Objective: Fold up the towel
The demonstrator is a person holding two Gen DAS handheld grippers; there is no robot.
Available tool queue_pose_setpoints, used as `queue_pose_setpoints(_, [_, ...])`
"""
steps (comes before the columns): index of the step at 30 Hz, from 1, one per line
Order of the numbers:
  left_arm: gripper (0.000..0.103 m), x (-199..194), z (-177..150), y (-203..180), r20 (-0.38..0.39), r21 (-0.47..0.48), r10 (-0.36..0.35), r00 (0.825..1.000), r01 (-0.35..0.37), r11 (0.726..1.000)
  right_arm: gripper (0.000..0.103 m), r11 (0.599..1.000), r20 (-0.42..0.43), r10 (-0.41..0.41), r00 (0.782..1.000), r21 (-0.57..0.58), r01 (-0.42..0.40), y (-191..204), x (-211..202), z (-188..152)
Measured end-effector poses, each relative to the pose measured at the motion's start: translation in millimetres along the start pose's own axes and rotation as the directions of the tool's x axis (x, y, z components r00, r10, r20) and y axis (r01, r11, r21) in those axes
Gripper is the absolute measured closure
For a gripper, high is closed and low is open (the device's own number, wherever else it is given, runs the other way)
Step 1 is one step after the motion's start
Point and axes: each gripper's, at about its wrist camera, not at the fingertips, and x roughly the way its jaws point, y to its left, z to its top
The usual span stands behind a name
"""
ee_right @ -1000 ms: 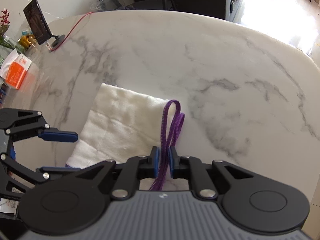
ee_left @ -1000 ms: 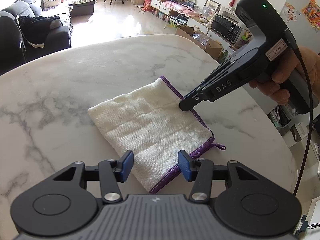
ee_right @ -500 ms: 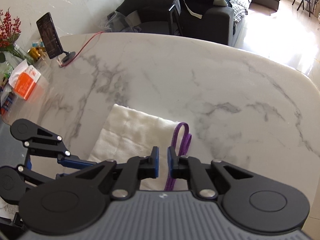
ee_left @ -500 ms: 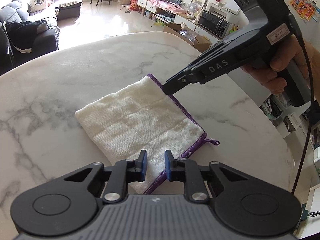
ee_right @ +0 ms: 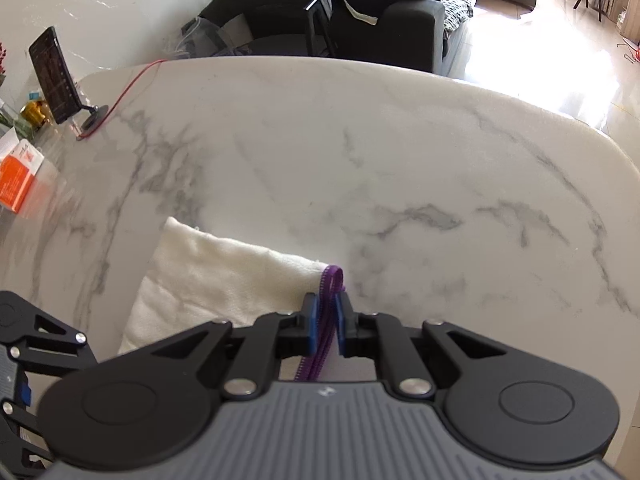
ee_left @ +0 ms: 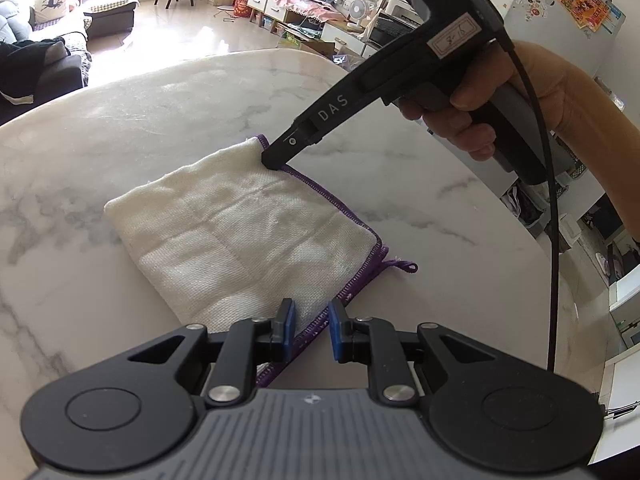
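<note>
Towel (ee_left: 248, 236) lies folded mid-table (ee_left: 120, 120), purple hem toward right edge. Left view: left gripper (ee_left: 311, 330) narrowed from wide, jaws astride near hem corner, not yet clamped. Right gripper (ee_left: 276, 160) tip now at far hem corner. Right view: right gripper (ee_right: 325, 326) narrow, pinching doubled hem (ee_right: 331, 280). Both corners nearly secured; next fold looks ready.

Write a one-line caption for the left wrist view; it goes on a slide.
Right gripper pins the far purple-edged corner of the folded towel as the left gripper straddles its near hem on the marble table.
</note>
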Motion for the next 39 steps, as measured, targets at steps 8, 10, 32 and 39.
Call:
queue_pose_setpoints(8, [0.083,-11,8,13,0.020,-0.045,-0.006,1.000,0.007,0.999,0.083,0.999,0.070,-0.028,0.997,-0.022,0.030,10,-18,-1])
queue_pose_setpoints(10, [0.083,-16,12,22,0.039,-0.071,0.025,0.999,-0.022,0.997,0.083,0.998,0.088,-0.027,0.996,-0.050,0.032,17,-23,-1])
queue_pose_setpoints(32, [0.082,12,30,58,0.138,0.157,0.214,0.967,-0.235,0.959,0.086,0.926,0.157,0.051,0.986,-0.378,0.012,66,17,-6])
queue_pose_setpoints(39, [0.082,13,28,67,0.151,0.136,0.175,0.973,-0.196,0.971,0.086,0.939,0.197,0.028,0.980,-0.341,0.042,26,1,-20])
